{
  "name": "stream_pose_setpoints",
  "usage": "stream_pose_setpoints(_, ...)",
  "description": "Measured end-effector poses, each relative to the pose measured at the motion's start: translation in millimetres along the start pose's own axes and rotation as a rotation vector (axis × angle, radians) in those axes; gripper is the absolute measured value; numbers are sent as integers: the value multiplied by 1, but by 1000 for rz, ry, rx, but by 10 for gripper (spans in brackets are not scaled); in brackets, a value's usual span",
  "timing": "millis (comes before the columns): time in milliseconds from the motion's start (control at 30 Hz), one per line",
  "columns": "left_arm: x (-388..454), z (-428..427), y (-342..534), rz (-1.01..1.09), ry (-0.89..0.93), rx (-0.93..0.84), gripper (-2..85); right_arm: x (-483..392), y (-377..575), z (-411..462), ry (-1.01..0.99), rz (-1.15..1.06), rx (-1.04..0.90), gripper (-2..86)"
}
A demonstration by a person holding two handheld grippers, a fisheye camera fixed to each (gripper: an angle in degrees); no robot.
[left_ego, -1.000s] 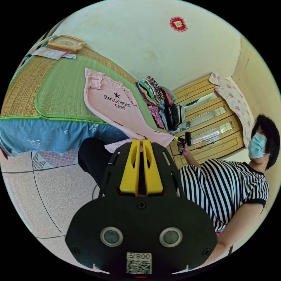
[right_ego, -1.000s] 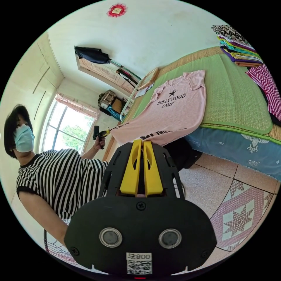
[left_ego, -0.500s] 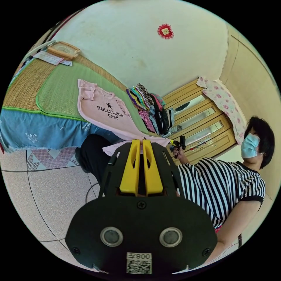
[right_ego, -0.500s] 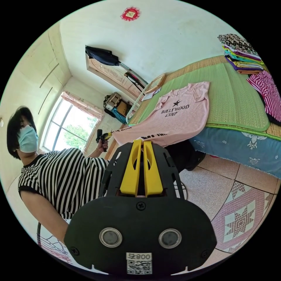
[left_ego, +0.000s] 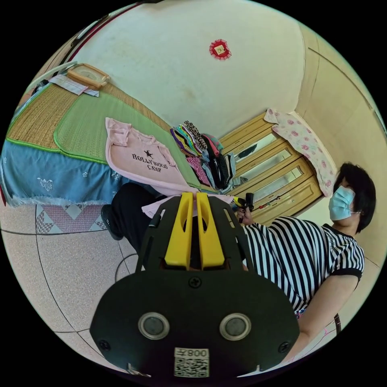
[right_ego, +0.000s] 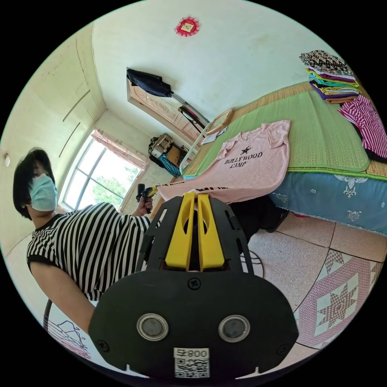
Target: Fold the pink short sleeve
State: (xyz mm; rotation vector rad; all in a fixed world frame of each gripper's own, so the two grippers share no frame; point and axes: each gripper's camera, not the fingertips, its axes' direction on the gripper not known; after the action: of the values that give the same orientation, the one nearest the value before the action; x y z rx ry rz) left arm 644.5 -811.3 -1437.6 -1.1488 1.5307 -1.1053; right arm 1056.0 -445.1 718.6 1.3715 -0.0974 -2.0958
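The left hand-held gripper [left_ego: 192,194], jaws closed, pinches one hem corner of the pink shirt [left_ego: 139,155]; the right hand-held gripper [right_ego: 193,195] is likewise clamped on the other. Since a second ago both have drawn back, sliding the shirt toward the bed [right_ego: 322,133] edge at 6 o'clock, its hem now overhanging, likely squaring it for folding.

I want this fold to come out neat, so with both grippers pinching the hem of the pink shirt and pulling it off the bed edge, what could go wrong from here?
1. The pink shirt hangs past the mat edge between the left gripper and right gripper; more pull could likely drag its collar end off the bed.
2. Each pinch looks to be on the hem's very edge, so a corner may slip.
3. The stack of folded clothes lies close by; a wide swing could brush it.
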Motion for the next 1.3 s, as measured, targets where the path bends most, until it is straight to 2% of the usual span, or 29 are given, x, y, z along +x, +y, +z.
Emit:
stream_pose_setpoints(267, -24, 13, -3, -24, 15, 13, 14, 27, 5, -3, -10, 29, 21, 6)
stream_pose_setpoints(867, -100, 56, -80, -107, 55, -25, 13, 106, -53, 22, -34, 109, -8, 5)
stream_pose_setpoints(1300, -151, 92, -214, -106, 64, -8, 12, 176, -162, 49, -31, 126, -14, 5)
